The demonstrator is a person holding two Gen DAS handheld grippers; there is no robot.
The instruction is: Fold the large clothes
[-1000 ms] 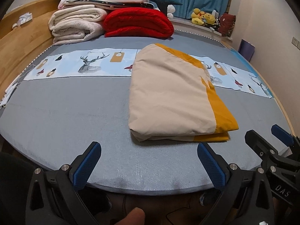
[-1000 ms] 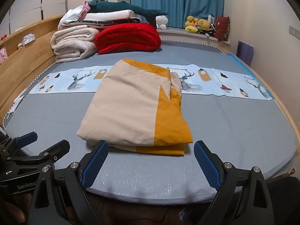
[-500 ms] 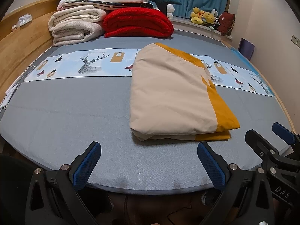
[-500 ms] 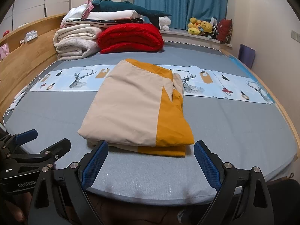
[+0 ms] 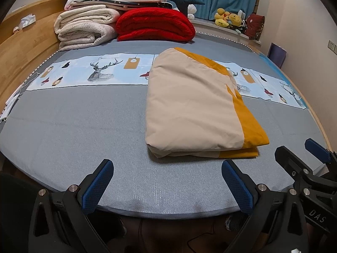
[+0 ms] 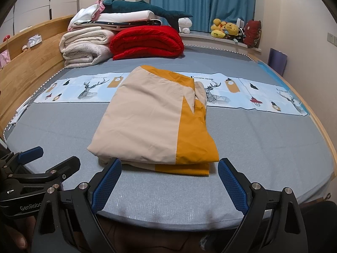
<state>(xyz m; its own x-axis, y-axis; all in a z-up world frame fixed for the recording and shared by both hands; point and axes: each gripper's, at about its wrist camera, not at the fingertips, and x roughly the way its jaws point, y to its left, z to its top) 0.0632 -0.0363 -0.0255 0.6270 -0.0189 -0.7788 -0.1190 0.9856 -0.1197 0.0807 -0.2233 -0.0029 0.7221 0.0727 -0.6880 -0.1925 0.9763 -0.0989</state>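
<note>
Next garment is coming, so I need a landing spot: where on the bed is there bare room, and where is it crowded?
Free: the grey mattress left of the folded beige-and-orange cover, below the deer-print strip. A narrower patch lies right of the cover. Crowded: the head end, with the red quilt and cream blankets.

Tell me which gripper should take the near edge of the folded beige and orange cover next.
Right, probably. The right gripper is open with the folded cover near edge lying directly between its fingers. The left gripper, also open, points mostly at bare mattress, the cover off toward its right.
</note>
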